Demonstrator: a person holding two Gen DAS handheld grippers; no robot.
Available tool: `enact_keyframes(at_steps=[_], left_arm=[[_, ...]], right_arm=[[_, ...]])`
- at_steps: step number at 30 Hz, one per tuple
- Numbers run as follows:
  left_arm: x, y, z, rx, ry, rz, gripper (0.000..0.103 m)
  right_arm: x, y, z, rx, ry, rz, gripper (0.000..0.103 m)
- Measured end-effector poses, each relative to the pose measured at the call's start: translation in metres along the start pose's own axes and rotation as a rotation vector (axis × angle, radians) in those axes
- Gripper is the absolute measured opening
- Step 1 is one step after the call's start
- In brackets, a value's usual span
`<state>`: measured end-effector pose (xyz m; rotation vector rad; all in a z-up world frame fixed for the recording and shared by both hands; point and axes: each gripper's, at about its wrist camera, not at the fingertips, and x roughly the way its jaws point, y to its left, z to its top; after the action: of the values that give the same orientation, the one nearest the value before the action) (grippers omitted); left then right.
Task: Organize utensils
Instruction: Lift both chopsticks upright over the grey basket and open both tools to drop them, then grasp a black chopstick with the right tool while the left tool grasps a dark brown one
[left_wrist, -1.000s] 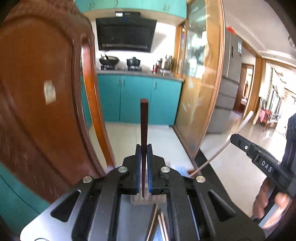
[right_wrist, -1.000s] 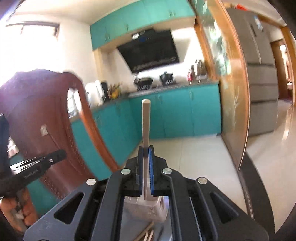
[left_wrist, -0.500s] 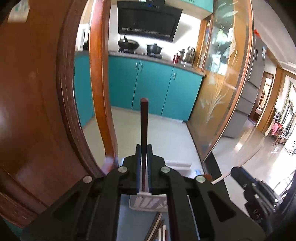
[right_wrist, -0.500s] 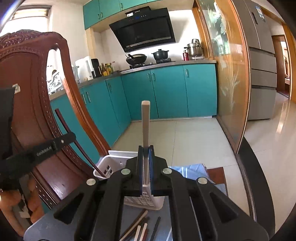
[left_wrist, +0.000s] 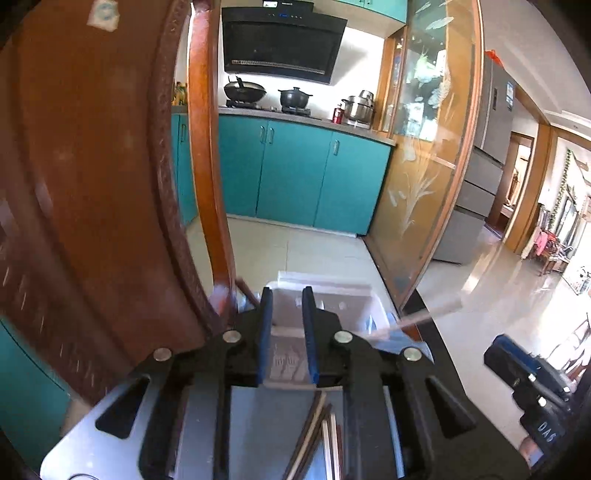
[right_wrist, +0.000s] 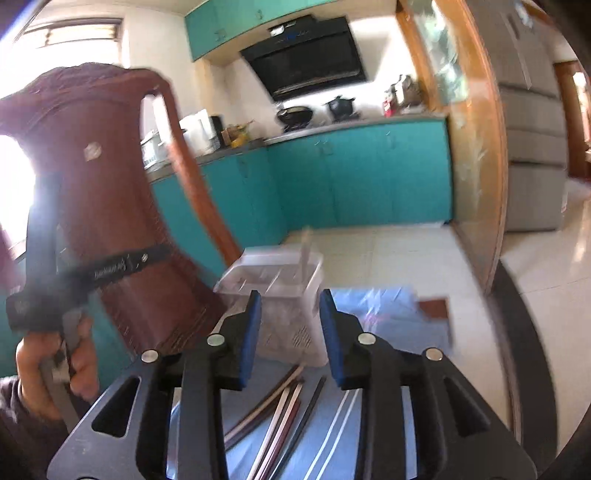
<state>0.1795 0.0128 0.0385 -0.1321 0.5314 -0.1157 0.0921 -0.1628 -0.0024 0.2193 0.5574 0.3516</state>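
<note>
Left wrist view: the left gripper has just opened its jaws, nothing between them, over the white basket. Chopsticks lie loose on the blue mat in front of it. The right gripper has likewise just parted, empty. A wooden chair crowds the basket's left side.

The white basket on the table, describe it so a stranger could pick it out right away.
Find the big wooden chair. Just right of it, on the blue cloth, stands the white basket, beyond the loose chopsticks. It is the only upright, slotted container there.
</note>
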Motion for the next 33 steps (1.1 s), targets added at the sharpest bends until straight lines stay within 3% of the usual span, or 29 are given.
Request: enact_keyframes(at_steps=[2, 4, 10, 15, 17, 21, 25, 27, 33], left_arm=[[0.002, 0.000, -0.017, 0.016, 0.049, -0.013, 0.017], [0.014, 0.000, -0.041, 0.038, 0.136, -0.010, 0.017], [0.060, 0.004, -0.118, 0.073, 0.390, -0.028, 0.017], [0.078, 0.009, -0.159, 0.092, 0.523, -0.076, 0.017], [0.082, 0.009, -0.167, 0.101, 0.548, -0.072, 0.017], [0.091, 0.008, -0.177, 0.113, 0.584, -0.061, 0.018], [0.092, 0.015, -0.176, 0.091, 0.580, -0.046, 0.018], [0.092, 0.017, -0.176, 0.092, 0.582, -0.030, 0.025], [0.092, 0.012, -0.179, 0.121, 0.576, -0.011, 0.022]], right_arm=[[0.040, -0.005, -0.027, 0.008, 0.168, -0.083, 0.032], [0.073, -0.009, -0.047, 0.039, 0.300, -0.103, 0.029], [0.130, -0.006, -0.080, 0.043, 0.505, -0.196, 0.027], [0.134, 0.007, -0.084, -0.031, 0.523, -0.224, 0.026], [0.133, 0.010, -0.086, -0.065, 0.531, -0.237, 0.020], [0.125, 0.007, -0.091, -0.106, 0.539, -0.260, 0.019], [0.117, -0.004, -0.089, -0.098, 0.537, -0.279, 0.019], [0.116, -0.008, -0.087, -0.081, 0.534, -0.287, 0.019], [0.120, -0.005, -0.087, -0.079, 0.540, -0.292, 0.019]])
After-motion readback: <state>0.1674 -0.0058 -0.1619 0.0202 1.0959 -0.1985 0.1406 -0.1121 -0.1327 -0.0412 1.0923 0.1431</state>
